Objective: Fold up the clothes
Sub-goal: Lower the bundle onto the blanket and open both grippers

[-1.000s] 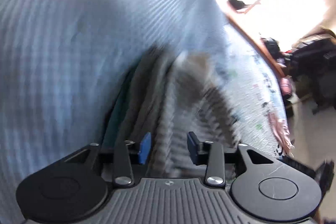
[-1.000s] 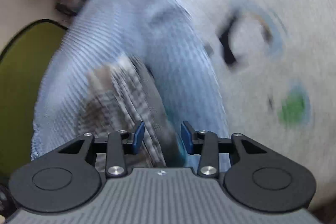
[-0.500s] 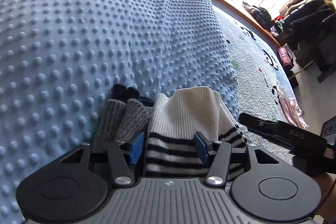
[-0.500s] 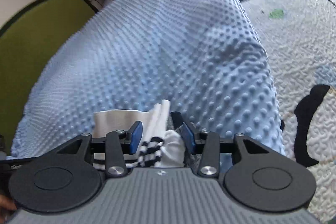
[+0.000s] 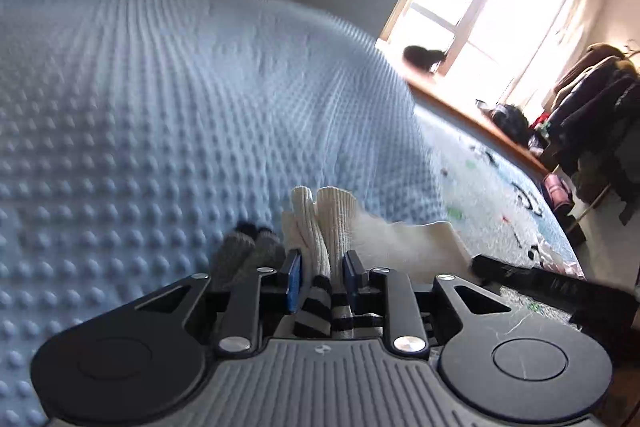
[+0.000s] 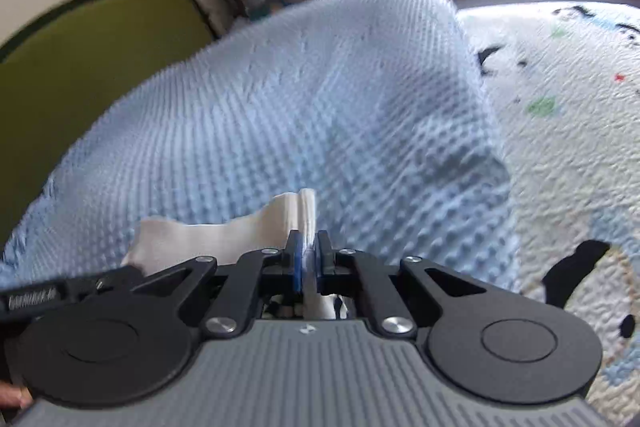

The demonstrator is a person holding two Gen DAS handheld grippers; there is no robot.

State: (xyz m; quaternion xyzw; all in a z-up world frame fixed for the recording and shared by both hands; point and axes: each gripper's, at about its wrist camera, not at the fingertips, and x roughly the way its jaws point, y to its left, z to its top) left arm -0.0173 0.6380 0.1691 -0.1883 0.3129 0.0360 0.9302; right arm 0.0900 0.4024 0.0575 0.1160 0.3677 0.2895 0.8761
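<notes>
Both grippers — left gripper (image 5: 321, 281), right gripper (image 6: 307, 262) — clamped on white sock (image 5: 325, 223) (blue blanket (image 5: 160, 147) beneath)

A lived-in bedroom: a dotted blue blanket (image 5: 168, 115) spread over a printed quilt (image 6: 568, 147), a bright window (image 5: 492, 11) above a wooden sill (image 5: 476, 115), and coats (image 5: 596, 99) heaped by the wall.
</notes>
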